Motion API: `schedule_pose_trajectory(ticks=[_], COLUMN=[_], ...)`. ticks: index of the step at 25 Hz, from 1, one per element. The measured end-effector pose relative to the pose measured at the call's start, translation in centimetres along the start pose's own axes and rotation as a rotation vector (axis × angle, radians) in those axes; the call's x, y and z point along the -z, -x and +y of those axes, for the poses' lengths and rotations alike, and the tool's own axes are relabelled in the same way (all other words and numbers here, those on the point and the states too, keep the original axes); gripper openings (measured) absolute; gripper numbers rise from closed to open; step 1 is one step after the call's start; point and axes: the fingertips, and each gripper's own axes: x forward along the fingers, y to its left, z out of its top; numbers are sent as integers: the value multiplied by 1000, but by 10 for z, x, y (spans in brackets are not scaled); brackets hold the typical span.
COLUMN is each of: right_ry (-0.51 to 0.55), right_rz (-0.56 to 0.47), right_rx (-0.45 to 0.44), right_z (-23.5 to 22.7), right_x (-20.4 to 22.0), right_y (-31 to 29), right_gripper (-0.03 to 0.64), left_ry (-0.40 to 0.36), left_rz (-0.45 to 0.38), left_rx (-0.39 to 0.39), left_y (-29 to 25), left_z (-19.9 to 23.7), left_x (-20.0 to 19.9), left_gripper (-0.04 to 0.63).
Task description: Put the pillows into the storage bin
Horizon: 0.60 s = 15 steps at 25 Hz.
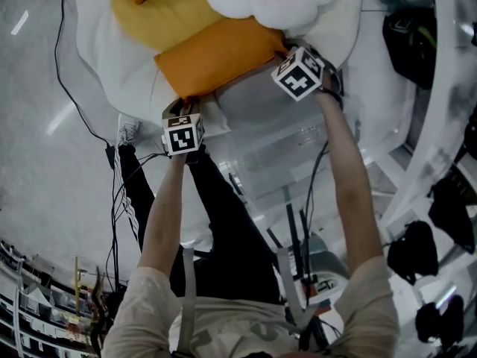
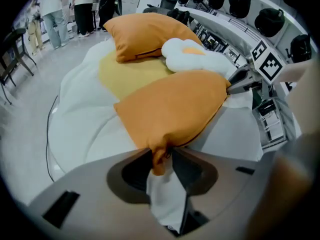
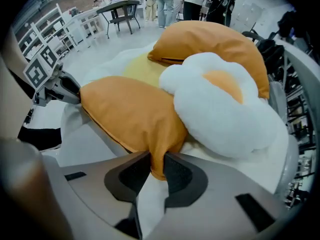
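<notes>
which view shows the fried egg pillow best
The right gripper view: the fried egg pillow sits close, almost whole, white rim and orange yolk, beside the near orange pillow. The head view cuts it off at the top edge; the left gripper view shows it small and far.

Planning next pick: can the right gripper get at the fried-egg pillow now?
Probably not yet: the right gripper is shut on a corner of the near orange pillow. The fried-egg pillow lies beside it, uncovered, so once freed the way looks open.

White cushion [image 2: 75, 114], yellow centre, on floor [image 2: 20, 149]; on it: near orange pillow [image 2: 175, 109], far orange pillow [image 2: 145, 34], egg-shaped pillow [image 2: 195, 54].
</notes>
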Motion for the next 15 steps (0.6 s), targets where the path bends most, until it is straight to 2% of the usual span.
schedule_pose_trajectory(ticks=[1, 2, 7, 11, 15], right_ry=[-8, -18, -109, -188, -316], right_rz=[-7, -14, -72, -107, -170], right_rx=[11, 17, 43, 61, 118], right_z=[0, 0, 7, 24, 40], right_x=[-1, -3, -18, -24, -33], right_y=[3, 7, 46, 96, 160], right_gripper=[72, 63, 51, 48, 48], left_ry=[0, 2, -13, -37, -115], left_rz=[-5, -16, -95, -129, -188], left_rx=[-25, -44, -70, -73, -59], left_y=[4, 10, 47, 104, 171], left_z=[3, 6, 26, 35, 41], left_x=[-2, -5, -37, -64, -99], left_gripper=[95, 58, 43, 40, 40])
